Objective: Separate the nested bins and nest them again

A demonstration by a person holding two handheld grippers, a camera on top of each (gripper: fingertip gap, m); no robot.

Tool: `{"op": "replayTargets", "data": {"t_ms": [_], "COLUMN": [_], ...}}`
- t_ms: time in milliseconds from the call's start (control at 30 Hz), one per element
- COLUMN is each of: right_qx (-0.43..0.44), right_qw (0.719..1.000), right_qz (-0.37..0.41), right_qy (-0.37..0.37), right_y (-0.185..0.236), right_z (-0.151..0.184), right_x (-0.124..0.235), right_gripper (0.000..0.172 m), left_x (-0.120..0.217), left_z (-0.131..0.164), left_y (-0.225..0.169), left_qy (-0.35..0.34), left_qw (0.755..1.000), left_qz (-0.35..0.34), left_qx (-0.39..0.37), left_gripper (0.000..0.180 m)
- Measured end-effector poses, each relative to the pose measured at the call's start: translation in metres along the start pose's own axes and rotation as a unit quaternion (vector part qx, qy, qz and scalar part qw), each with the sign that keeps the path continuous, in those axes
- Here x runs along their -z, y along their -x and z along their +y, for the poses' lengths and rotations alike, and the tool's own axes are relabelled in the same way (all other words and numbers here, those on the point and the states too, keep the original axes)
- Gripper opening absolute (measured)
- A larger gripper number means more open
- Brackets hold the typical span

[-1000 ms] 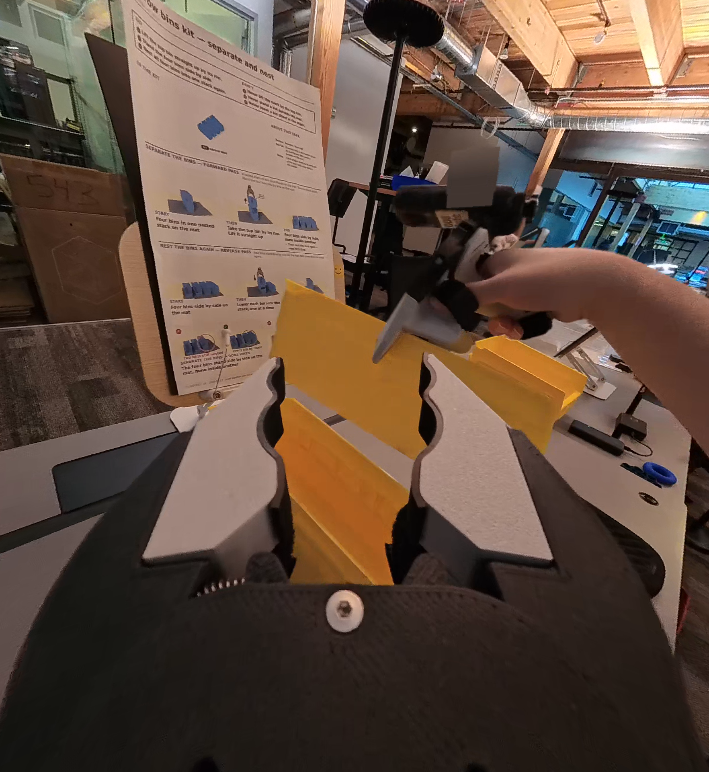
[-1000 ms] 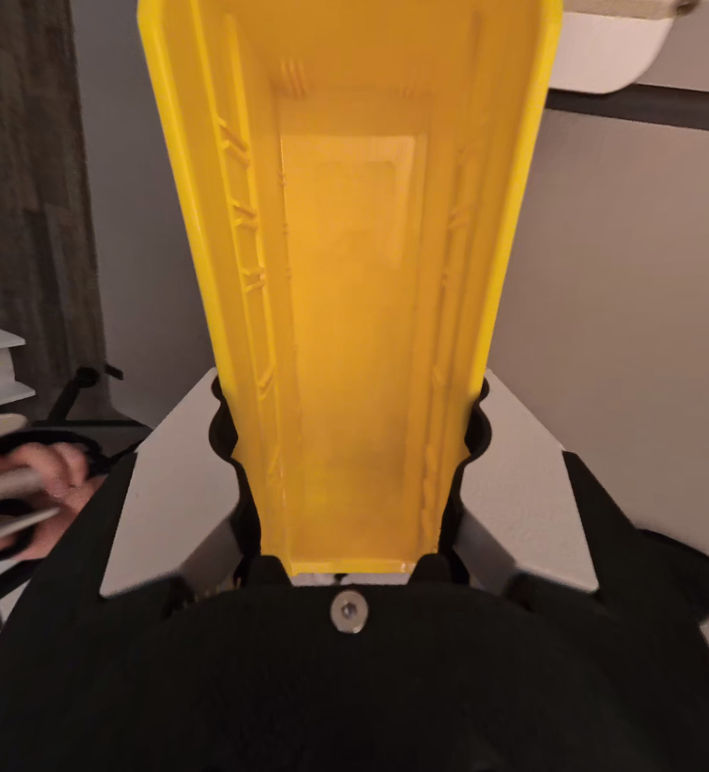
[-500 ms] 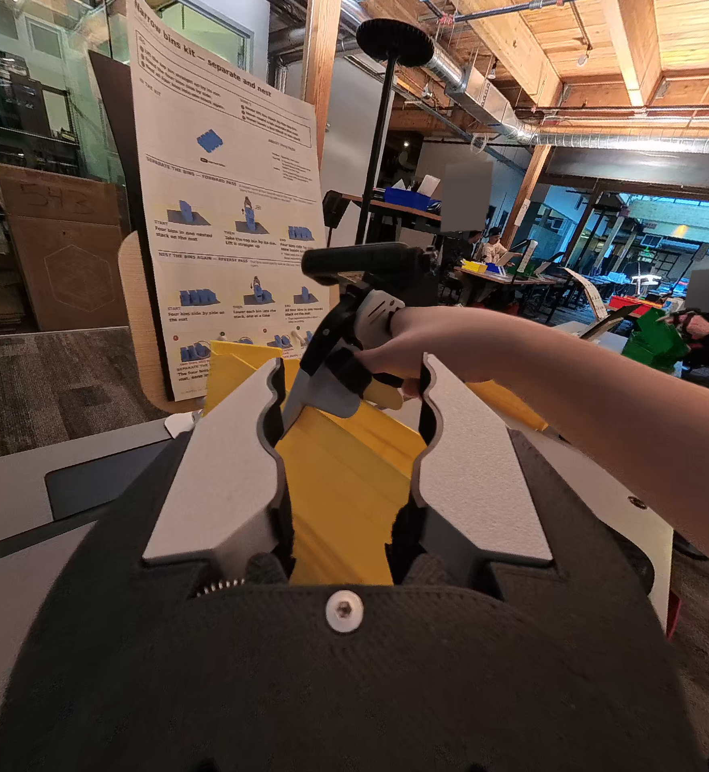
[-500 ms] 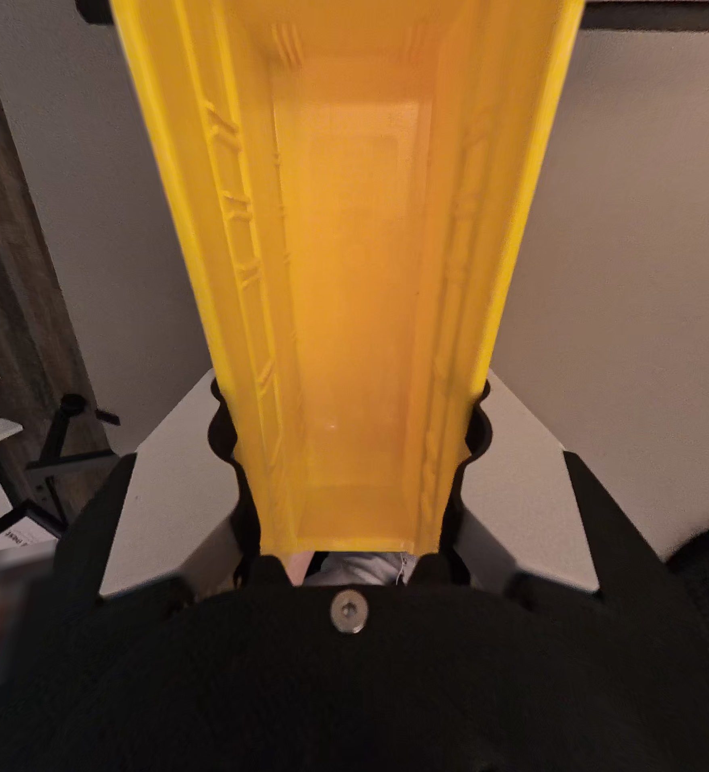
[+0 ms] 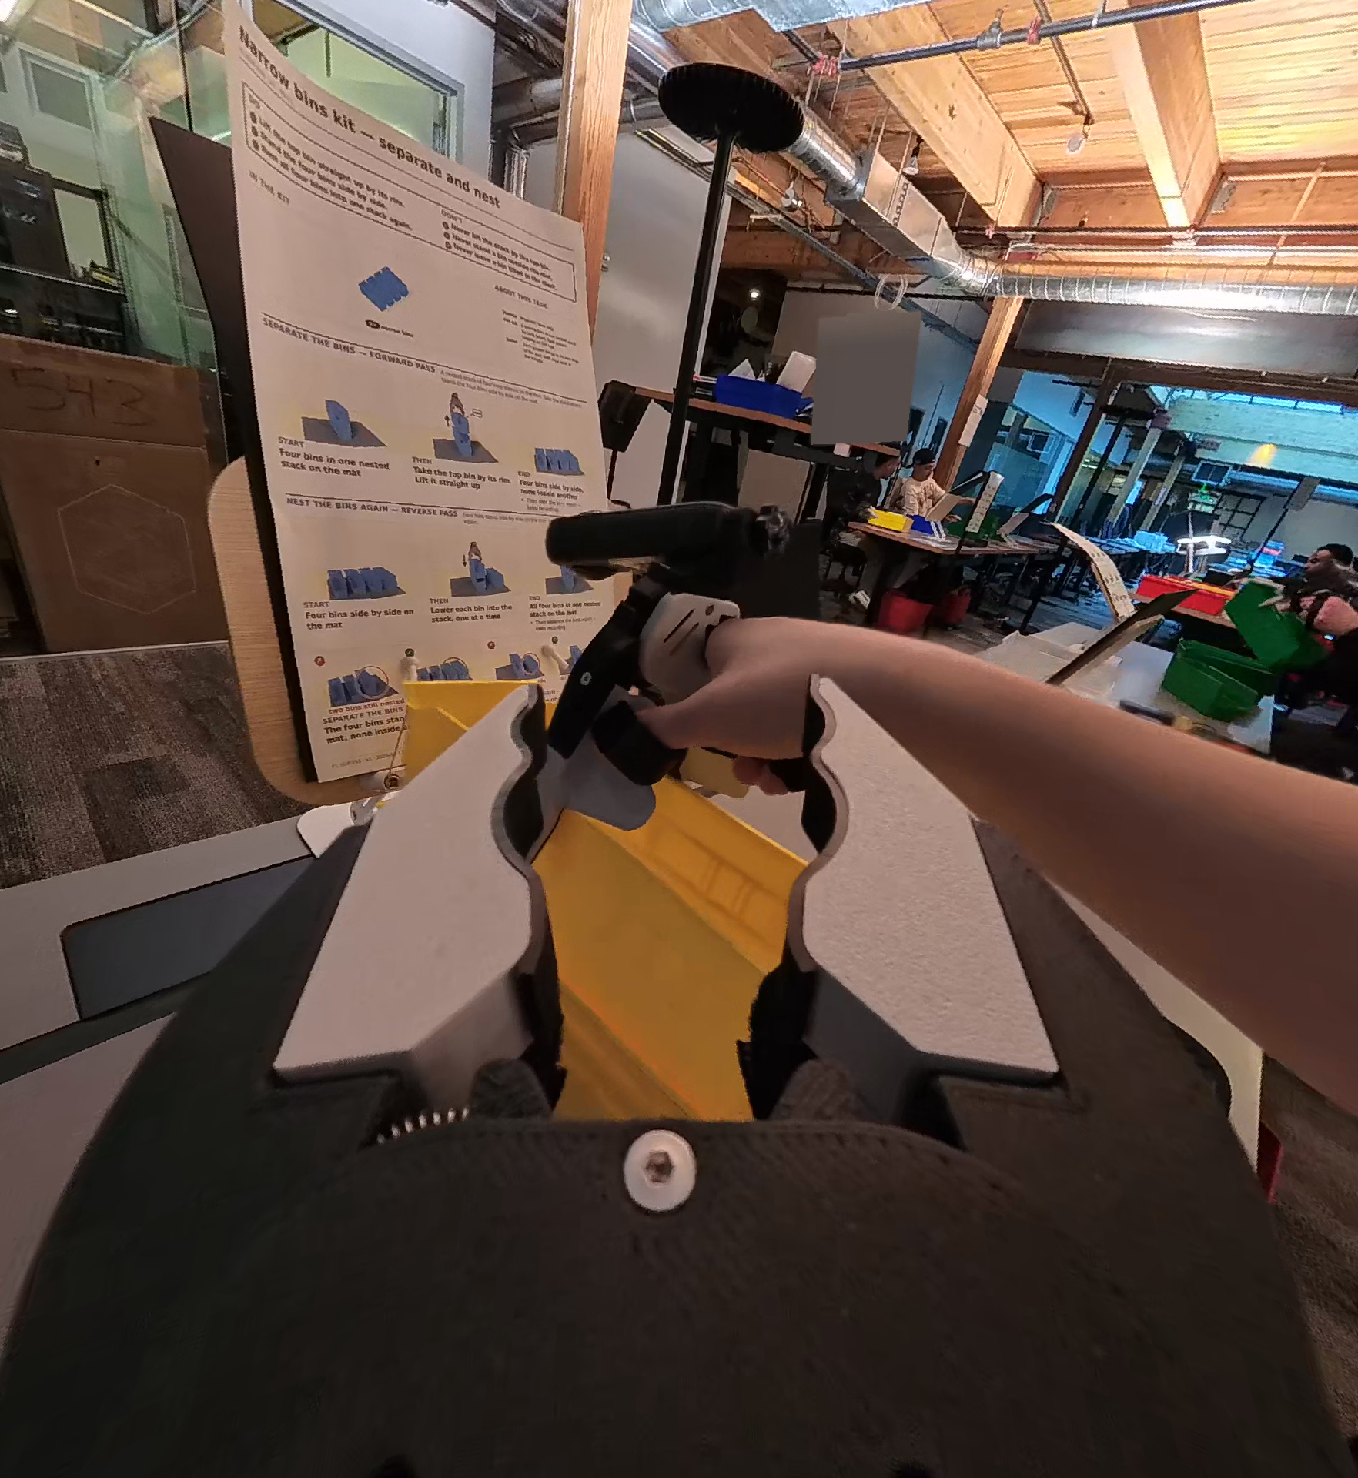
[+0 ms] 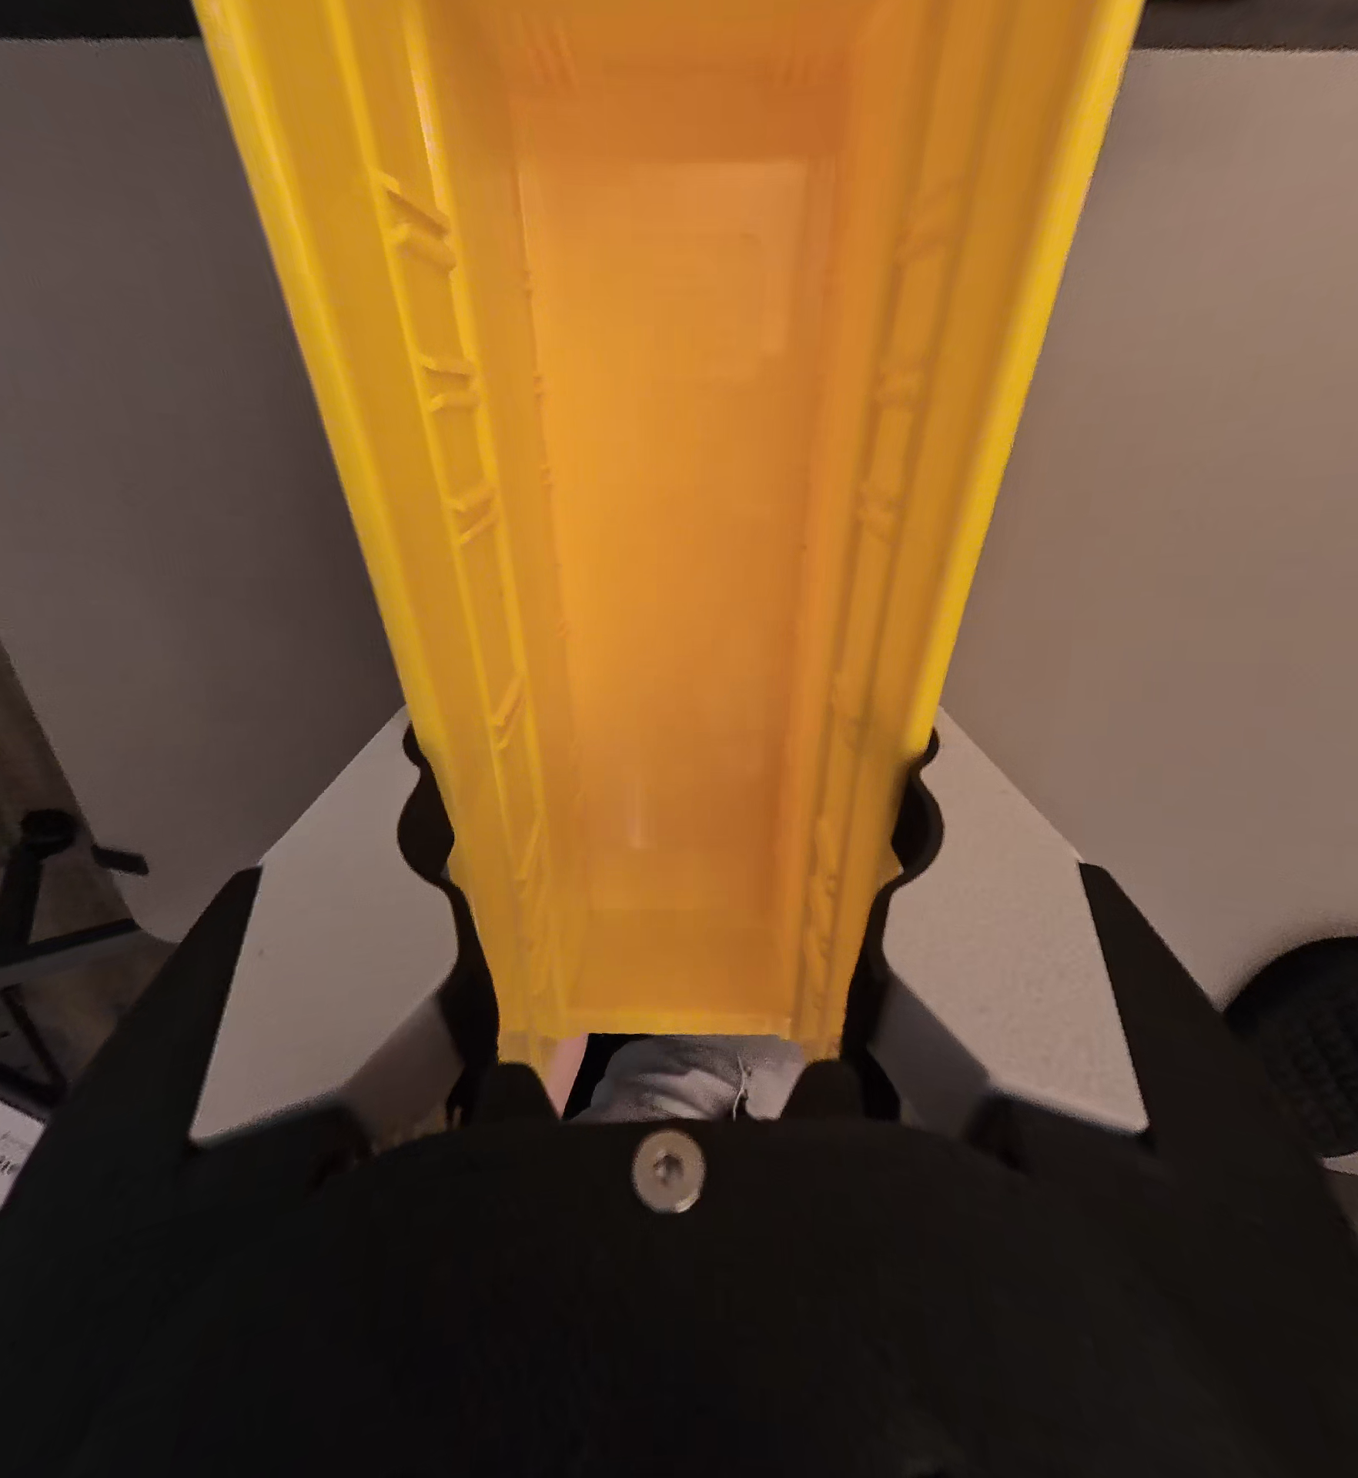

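Both grippers act on yellow bins. Right gripper (image 6: 672, 800) clamps the long walls of a bin (image 6: 660, 480) from above, pads tight on both sides, over the grey table (image 6: 140, 400). Left gripper (image 5: 672, 768) straddles a bin (image 5: 644, 920); contact unclear, so grip can't be told. Probably mid-nesting: keep the bin level, line up the walls, lower straight, no forcing.

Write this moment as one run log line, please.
stage: handling bins | right gripper: shut across yellow bin, both pads on its walls | left gripper: yellow bin between fingers, contact unclear | poster behind
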State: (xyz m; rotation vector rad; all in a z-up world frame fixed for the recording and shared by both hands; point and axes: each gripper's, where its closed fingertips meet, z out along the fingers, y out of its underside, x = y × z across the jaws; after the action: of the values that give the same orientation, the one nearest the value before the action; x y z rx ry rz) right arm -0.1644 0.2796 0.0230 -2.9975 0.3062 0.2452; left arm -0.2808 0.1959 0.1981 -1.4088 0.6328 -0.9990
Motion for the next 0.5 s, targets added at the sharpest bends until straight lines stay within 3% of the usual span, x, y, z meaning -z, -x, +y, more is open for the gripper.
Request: {"op": "replayTargets", "data": {"t_ms": [500], "right_qx": [0.014], "right_qw": [0.998], "right_qz": [0.059], "right_qy": [-0.033], "right_y": [-0.002], "right_z": [-0.011], "right_x": [-0.032], "right_gripper": [0.114], "left_x": [-0.001], "left_z": [0.001], "left_y": [0.001], "left_qy": [0.002], "left_qw": [1.000], "left_qz": [-0.002], "left_qx": [0.001], "left_gripper": [0.063]}}
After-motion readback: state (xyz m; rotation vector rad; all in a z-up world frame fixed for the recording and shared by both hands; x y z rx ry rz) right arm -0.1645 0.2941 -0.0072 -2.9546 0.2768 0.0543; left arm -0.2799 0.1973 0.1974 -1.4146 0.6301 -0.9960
